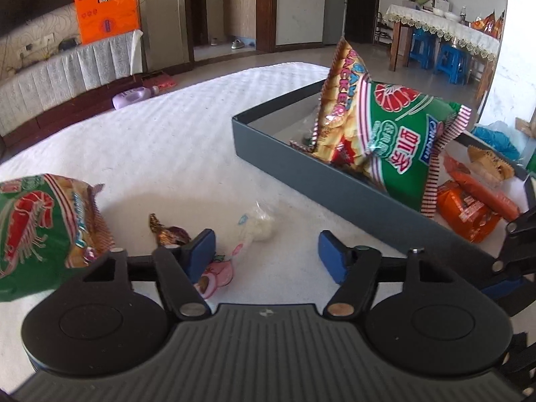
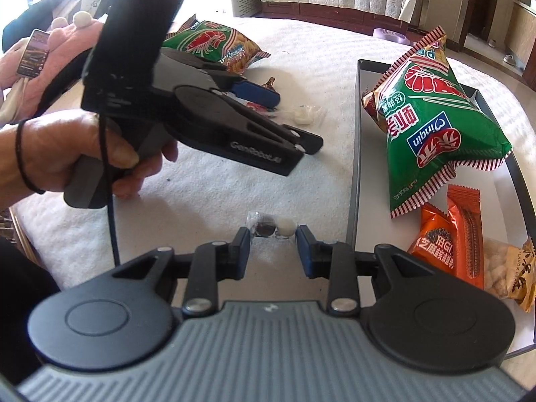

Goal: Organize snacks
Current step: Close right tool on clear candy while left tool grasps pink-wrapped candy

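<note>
Left gripper (image 1: 266, 253) hangs over the white quilted cloth (image 1: 160, 140) with its blue pads (image 1: 201, 251) parted about halfway and nothing between them; a pink-wrapped candy (image 1: 217, 273) lies just under the left pad, a brown foil candy (image 1: 167, 232) beside it, and a clear-wrapped white sweet (image 1: 259, 224) just ahead. Right gripper (image 2: 273, 234) has its pads narrowed on a clear twin-pack (image 2: 272, 228) holding one dark and one white round piece, pinched at both ends. Beside it stands the shallow dark tray (image 2: 352, 181), holding a green prawn-cracker bag (image 2: 439, 127), two orange snack bars (image 2: 450, 238) and a tan puffed-snack packet (image 2: 509, 271). Another green prawn-cracker bag (image 1: 43, 231) lies on the cloth, well apart from the tray.
</note>
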A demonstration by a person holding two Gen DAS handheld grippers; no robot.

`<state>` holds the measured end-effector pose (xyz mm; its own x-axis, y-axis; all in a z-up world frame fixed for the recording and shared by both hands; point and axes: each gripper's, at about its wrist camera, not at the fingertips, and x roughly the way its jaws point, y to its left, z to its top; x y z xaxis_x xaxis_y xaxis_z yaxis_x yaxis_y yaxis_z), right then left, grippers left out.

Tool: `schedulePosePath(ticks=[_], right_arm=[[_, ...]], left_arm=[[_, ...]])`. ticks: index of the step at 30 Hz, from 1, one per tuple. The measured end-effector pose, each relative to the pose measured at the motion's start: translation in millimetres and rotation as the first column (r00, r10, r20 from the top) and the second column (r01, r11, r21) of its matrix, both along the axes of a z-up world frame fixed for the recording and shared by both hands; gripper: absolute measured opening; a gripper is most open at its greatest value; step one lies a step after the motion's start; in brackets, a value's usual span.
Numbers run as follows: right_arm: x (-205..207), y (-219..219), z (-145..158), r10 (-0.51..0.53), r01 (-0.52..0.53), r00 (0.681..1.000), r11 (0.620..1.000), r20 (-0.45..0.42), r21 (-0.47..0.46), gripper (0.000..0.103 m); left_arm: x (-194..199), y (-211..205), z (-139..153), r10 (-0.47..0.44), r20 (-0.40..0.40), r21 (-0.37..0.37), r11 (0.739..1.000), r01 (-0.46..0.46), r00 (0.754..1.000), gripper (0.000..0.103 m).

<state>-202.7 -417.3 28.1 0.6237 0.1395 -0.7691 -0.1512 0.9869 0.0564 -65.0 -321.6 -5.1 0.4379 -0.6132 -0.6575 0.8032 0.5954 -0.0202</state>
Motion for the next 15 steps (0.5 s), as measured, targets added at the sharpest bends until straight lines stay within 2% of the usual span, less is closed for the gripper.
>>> schedulePosePath(ticks=[2, 3, 5, 7, 9, 11, 15], right_arm=[[0.1, -0.1, 0.0, -0.002, 0.002, 1.0, 1.0, 0.001, 0.0, 0.033], [0.1, 0.0, 0.1, -0.004, 0.004, 1.0, 1.0, 0.002, -0.001, 0.033], [0.1, -0.4, 0.7, -0.008, 0.008, 1.0, 1.0, 0.003, 0.001, 0.034], [-0.8, -0.7, 1.4, -0.009, 0.009, 1.0, 1.0, 0.005, 0.002, 0.034], [-1.8, -1.3, 1.7, -0.01, 0.01, 1.0, 1.0, 0.009, 0.0, 0.034], [-3.2, -1.8, 3.4, -0.016, 0.016, 1.0, 1.0, 0.017, -0.002, 0.034], [-4.6, -5.0, 6.7, -0.024, 0.024, 0.999, 1.0, 0.032, 0.009, 0.034]], left_arm=[[-3.2, -1.3, -0.1, 0.009, 0.003, 0.004, 1.0, -0.009, 1.0, 0.043], [-1.9, -0.9, 0.0, 0.02, 0.003, 0.004, 1.0, -0.02, 1.0, 0.039], [1.9, 1.6, 0.9, 0.051, -0.007, -0.003, 0.999, -0.051, 0.999, 0.024], [5.1, 3.9, 3.4, 0.066, -0.019, -0.02, 0.998, -0.066, 0.998, 0.017], [3.9, 1.7, 6.6, 0.069, 0.004, -0.014, 0.998, -0.069, 0.998, 0.011], [-0.9, 2.2, 12.8, 0.073, 0.02, -0.024, 0.997, -0.072, 0.997, 0.01], [-2.7, 11.1, 30.6, 0.087, 0.019, -0.103, 0.991, -0.084, 0.996, 0.009]])
